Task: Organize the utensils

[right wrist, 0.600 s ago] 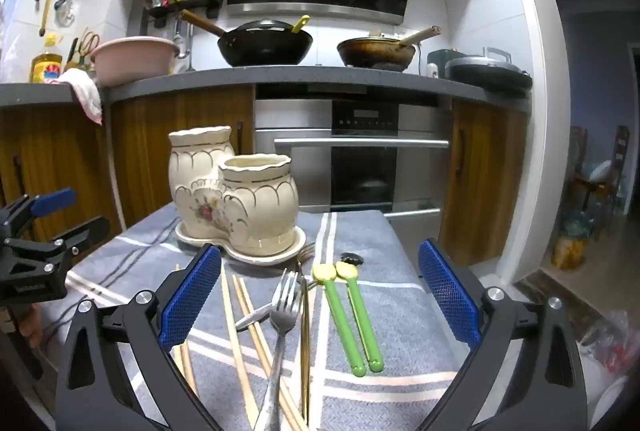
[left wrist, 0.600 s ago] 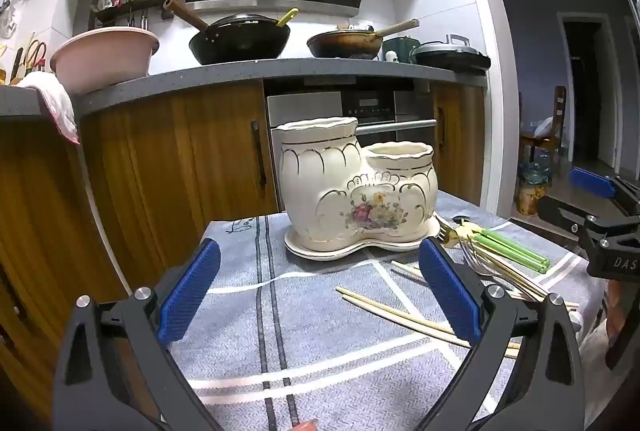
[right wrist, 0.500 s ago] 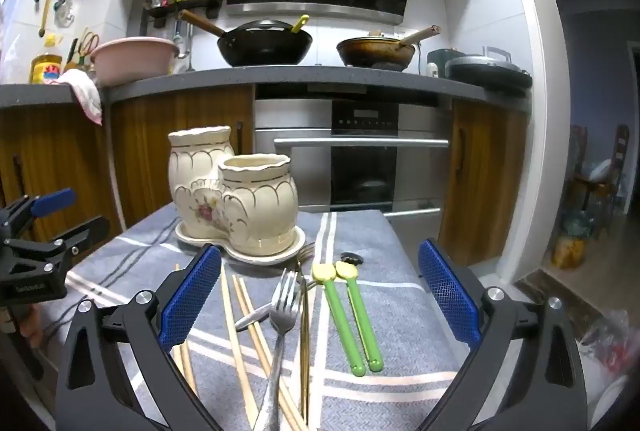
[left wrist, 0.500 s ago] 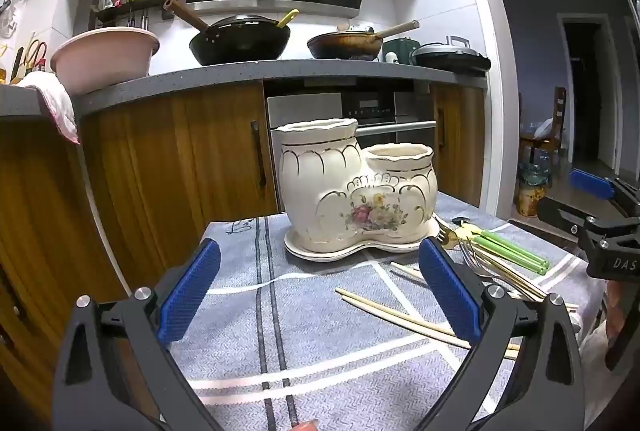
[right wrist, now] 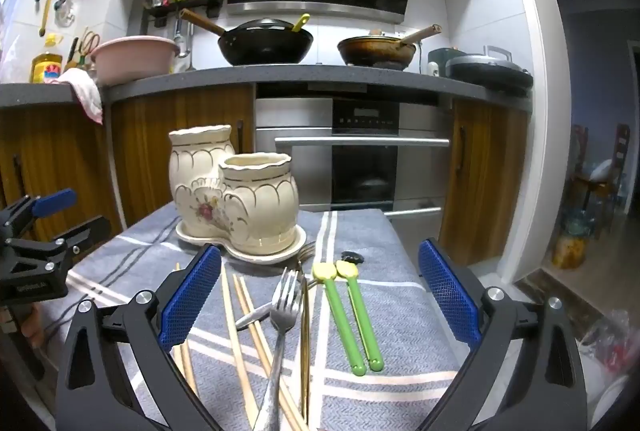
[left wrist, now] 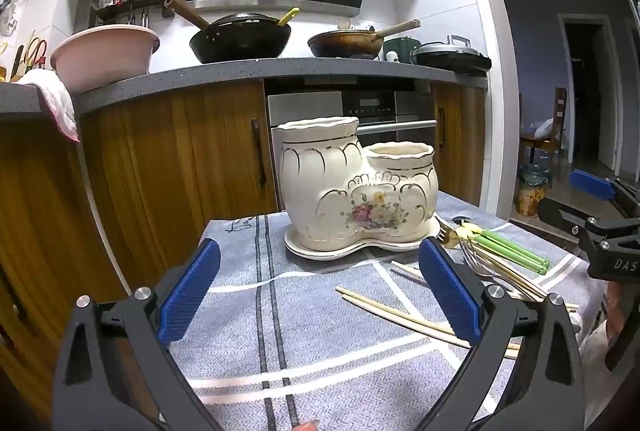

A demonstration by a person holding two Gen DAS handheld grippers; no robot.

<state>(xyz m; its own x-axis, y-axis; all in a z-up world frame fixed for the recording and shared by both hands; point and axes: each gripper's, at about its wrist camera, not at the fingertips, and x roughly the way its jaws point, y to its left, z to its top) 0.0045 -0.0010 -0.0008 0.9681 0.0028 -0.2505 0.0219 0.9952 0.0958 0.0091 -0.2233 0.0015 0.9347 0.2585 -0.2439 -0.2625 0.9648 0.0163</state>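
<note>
A cream ceramic utensil holder (left wrist: 352,191) with two empty pots stands on its saucer on the grey cloth; it also shows in the right wrist view (right wrist: 236,197). Loose utensils lie in front of it: wooden chopsticks (right wrist: 248,315), a steel fork (right wrist: 282,315), a gold-coloured utensil (right wrist: 305,327) and two green-handled spoons (right wrist: 348,315). The chopsticks (left wrist: 400,315) and green spoons (left wrist: 504,247) also show in the left wrist view. My left gripper (left wrist: 320,295) is open and empty, left of the utensils. My right gripper (right wrist: 320,295) is open and empty above the utensils.
The grey striped cloth (left wrist: 280,335) covers a small table. Behind it stand wooden kitchen cabinets (left wrist: 160,167) and a built-in oven (right wrist: 360,159). The counter carries a pink basin (left wrist: 104,51), a wok and pans. The table drops off at the right edge (right wrist: 432,295).
</note>
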